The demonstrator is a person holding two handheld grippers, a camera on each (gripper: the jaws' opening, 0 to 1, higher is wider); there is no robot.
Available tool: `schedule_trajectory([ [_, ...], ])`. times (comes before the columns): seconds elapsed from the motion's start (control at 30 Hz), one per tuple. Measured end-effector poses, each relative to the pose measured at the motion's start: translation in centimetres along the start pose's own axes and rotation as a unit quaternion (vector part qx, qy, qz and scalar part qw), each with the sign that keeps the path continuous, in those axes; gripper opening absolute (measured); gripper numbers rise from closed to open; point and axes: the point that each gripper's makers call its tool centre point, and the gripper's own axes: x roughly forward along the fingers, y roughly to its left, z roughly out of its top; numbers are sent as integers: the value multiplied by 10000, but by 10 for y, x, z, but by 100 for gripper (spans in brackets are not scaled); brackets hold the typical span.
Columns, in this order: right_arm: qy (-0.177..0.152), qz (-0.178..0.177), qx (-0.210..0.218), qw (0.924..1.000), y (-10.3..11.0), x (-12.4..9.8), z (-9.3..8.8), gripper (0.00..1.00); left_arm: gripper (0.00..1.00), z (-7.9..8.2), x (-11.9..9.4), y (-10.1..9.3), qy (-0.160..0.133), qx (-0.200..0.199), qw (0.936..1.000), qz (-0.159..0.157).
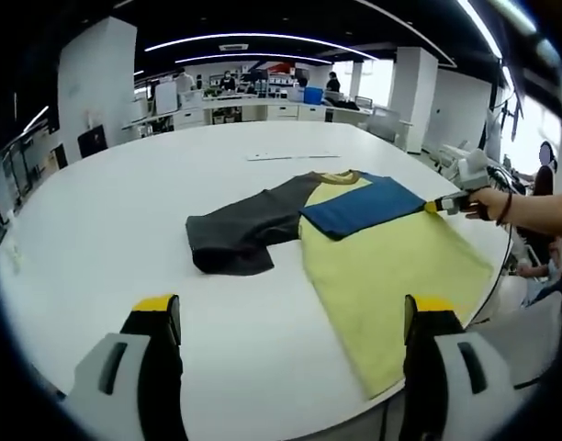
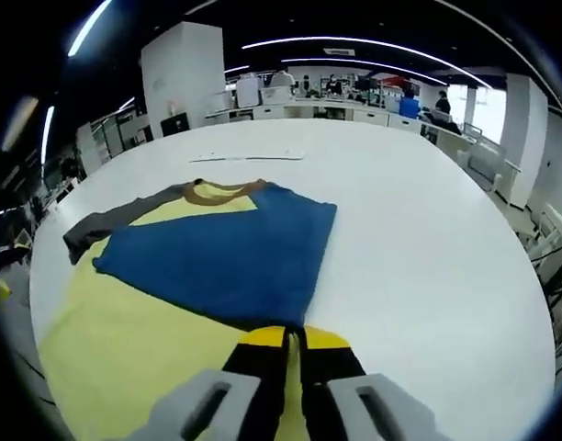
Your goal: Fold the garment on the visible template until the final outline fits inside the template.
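So white round table (image 1: 125, 211) carries the yellow T-shirt (image 1: 382, 276), blue sleeve (image 2: 226, 257) folded onto the body, grey sleeve (image 1: 235, 239) spread out. Soft, light, floppy cloth; best pinched at hems. Right gripper (image 2: 288, 344) clenched on the blue sleeve edge, left gripper (image 1: 290, 322) released. No containers.

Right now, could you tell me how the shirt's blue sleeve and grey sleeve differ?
The blue sleeve is folded over the yellow body and pinched by the right gripper; the grey sleeve lies spread on the white table, untouched. Both join at the same brown collar.
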Motion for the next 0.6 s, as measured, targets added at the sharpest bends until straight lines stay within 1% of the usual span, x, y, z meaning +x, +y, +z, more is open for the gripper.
schedule_trajectory([
  [0.03,-21,56,233,9997,0,-1,-1,0,99,0,1,1,12,-5,10000,8],
  [0.07,-24,60,331,9994,-2,-1,-1,0,99,-1,1,1,18,-5,10000,11],
  [0.17,-20,4,200,9998,-9,-2,-2,0,99,-1,2,2,37,-22,10000,27],
  [0.3,-2,65,229,9997,-11,-3,-2,0,98,-4,4,5,90,-43,9999,48],
  [0.33,7,77,243,9997,-12,-3,-1,0,98,-3,5,7,79,-120,9999,76],
  [0.47,56,41,173,9998,-16,-3,-2,0,96,-4,6,12,93,-153,9997,152],
  [0.53,69,66,149,9998,-16,-3,-2,0,93,-3,6,18,83,-85,9996,237],
  [0.6,55,98,34,9999,-16,-3,-1,1,89,-2,6,21,67,-80,9996,267],
])
